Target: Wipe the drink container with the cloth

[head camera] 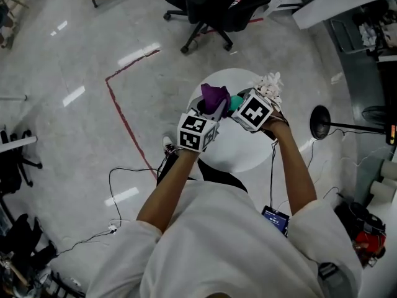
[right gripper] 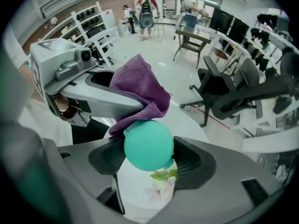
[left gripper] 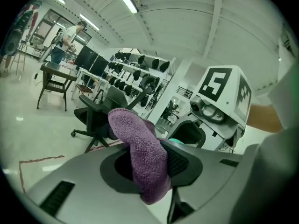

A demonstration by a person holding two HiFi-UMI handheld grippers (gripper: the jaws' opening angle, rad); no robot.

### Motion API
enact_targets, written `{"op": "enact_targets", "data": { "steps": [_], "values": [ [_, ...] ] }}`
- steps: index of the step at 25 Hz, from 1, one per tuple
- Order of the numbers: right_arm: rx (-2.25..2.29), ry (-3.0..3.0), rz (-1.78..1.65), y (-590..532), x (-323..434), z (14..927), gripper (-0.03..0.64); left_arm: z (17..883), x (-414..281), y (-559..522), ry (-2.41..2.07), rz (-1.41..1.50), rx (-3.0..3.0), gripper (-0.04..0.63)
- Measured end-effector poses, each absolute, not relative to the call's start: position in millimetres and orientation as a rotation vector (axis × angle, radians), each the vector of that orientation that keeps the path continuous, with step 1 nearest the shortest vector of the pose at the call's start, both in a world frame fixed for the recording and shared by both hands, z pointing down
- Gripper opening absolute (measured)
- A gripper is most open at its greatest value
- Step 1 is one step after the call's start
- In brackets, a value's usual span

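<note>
The left tool (left gripper: 152,168) is clamped on a purple cloth (left gripper: 139,146). The cloth fills the gap between its jaws and folds up and over in front of them. The right tool (right gripper: 148,161) points down and grips the drink container (right gripper: 150,190) at its teal domed cap (right gripper: 148,145), one pad on each side of the cap. The container's white body, printed with leaves and flowers, hangs below toward the round white counter (head camera: 240,149). No view shows whether its base rests on the counter. The two tools meet nose to nose over the counter. The cloth's lower fold lies against the upper edge of the cap. A black office chair (head camera: 208,5) stands beyond the counter, and a red tape line (head camera: 121,113) runs across the pale floor.
</note>
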State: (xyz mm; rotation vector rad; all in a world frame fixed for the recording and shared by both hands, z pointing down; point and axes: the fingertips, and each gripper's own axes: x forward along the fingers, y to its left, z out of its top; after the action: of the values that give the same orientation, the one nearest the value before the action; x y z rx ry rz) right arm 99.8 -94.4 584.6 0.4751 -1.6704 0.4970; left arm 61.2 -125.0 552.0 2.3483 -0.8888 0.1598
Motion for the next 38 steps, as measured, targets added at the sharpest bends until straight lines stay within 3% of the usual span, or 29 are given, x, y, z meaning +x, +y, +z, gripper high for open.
{"op": "enact_targets", "data": {
  "steps": [16, 25, 38],
  "values": [
    [1.078, -1.515, 0.941, -114, 121, 585, 0.311, 666, 87, -136, -0.569, 0.354, 2.300, 0.121],
    [1.126, -1.581, 0.931, -107, 122, 596, 0.313, 748, 95, -131, -0.449, 0.806, 2.294, 0.121],
    [1.068, -1.724, 0.777, -94, 134, 554, 0.308, 623, 31, -187, -0.831, 0.654, 2.404, 0.126]
  ]
}}
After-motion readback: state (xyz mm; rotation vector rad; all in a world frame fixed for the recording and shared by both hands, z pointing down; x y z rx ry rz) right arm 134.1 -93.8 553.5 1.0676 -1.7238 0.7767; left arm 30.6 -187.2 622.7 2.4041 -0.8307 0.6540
